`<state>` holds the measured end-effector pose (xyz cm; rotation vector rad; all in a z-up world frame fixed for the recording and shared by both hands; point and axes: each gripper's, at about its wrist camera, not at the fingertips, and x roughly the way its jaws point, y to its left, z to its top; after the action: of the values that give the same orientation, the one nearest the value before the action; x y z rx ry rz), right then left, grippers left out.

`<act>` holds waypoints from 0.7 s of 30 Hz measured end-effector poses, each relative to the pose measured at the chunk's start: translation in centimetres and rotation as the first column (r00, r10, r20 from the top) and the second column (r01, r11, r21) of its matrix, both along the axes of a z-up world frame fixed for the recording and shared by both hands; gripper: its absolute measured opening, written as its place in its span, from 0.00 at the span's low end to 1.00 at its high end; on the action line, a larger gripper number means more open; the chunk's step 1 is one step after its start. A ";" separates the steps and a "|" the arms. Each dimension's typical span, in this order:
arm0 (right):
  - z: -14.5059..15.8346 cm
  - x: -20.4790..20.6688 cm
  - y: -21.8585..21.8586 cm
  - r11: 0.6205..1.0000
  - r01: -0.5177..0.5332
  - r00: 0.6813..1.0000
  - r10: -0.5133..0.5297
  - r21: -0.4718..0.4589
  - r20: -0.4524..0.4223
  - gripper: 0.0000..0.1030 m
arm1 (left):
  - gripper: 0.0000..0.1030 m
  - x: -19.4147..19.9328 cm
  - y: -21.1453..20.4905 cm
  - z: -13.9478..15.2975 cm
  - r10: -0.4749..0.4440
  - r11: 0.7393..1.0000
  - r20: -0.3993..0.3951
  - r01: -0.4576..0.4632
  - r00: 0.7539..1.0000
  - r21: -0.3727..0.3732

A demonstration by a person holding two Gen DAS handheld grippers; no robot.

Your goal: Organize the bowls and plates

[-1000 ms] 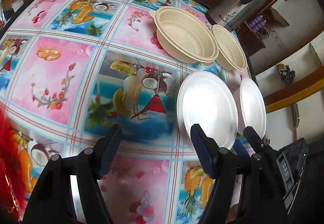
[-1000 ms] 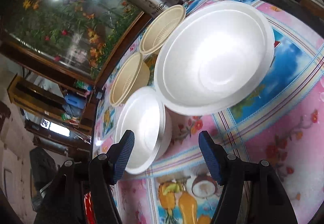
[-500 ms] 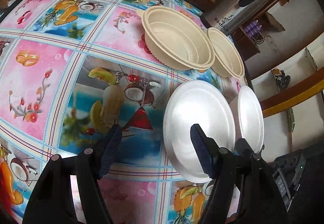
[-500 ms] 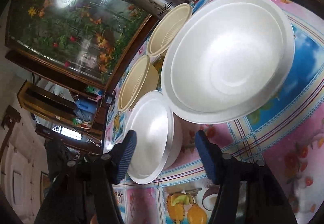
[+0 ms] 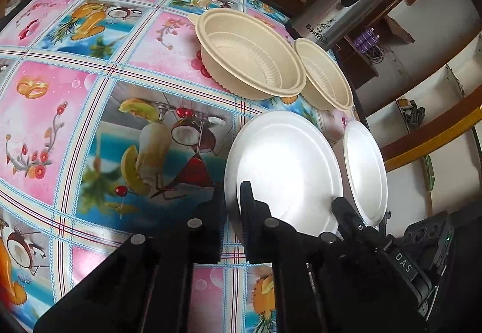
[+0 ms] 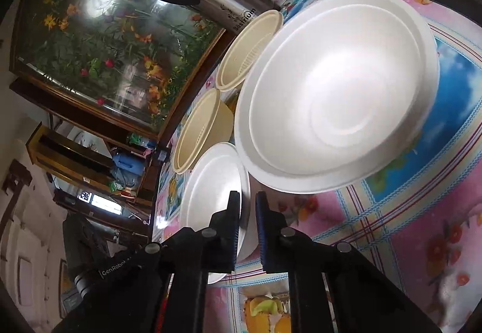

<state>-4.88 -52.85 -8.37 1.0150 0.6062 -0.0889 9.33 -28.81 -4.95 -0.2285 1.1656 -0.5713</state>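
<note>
In the left wrist view, bare tablecloth [image 5: 75,128] spreads wide from nine through twelve o'clock. From one to three o'clock things crowd together: the big tan bowl [image 5: 250,58] touching the small tan bowl [image 5: 327,76], with the steel flask [image 5: 346,16] close behind them. The large white plate [image 5: 286,170] and small white plate [image 5: 366,170] sit just beside each other at the table's edge.

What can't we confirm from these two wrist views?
- Left wrist: near rim of the large white plate sits behind the left claw fingers; contact unclear.
- Right wrist: right claw hides the small white bowl wall it closes on.
- Left wrist: small beige bowl partly blocked by the large beige bowl.
</note>
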 end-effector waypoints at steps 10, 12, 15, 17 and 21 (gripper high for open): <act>-0.2 -1.0 1.0 0.999 -0.027 0.999 0.026 0.027 0.044 0.06 | 0.05 -1.0 2.6 1.0 0.020 0.999 0.000 -0.020 1.000 -0.038; -0.3 -1.6 1.7 0.999 -0.031 0.998 0.029 0.035 0.060 0.06 | 0.05 -1.5 3.4 1.2 0.020 0.999 0.005 -0.020 1.000 -0.037; -0.5 -2.5 2.9 0.998 -0.040 0.997 0.037 0.047 0.070 0.06 | 0.05 -2.4 4.9 1.5 0.027 0.999 0.011 -0.027 1.000 -0.037; -0.4 -2.6 3.5 0.998 -0.049 0.996 0.046 0.046 0.073 0.06 | 0.05 -2.8 6.0 1.6 0.035 0.999 0.014 -0.035 0.999 -0.042; 1.0 -3.1 5.7 0.996 -0.084 0.993 0.083 0.015 0.086 0.06 | 0.06 -4.4 8.5 2.4 0.054 0.998 0.047 -0.052 0.997 -0.038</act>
<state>-7.99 -47.16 -7.36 1.0047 0.5711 0.0340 4.97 -20.35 -2.54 -0.2754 1.1001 -0.5492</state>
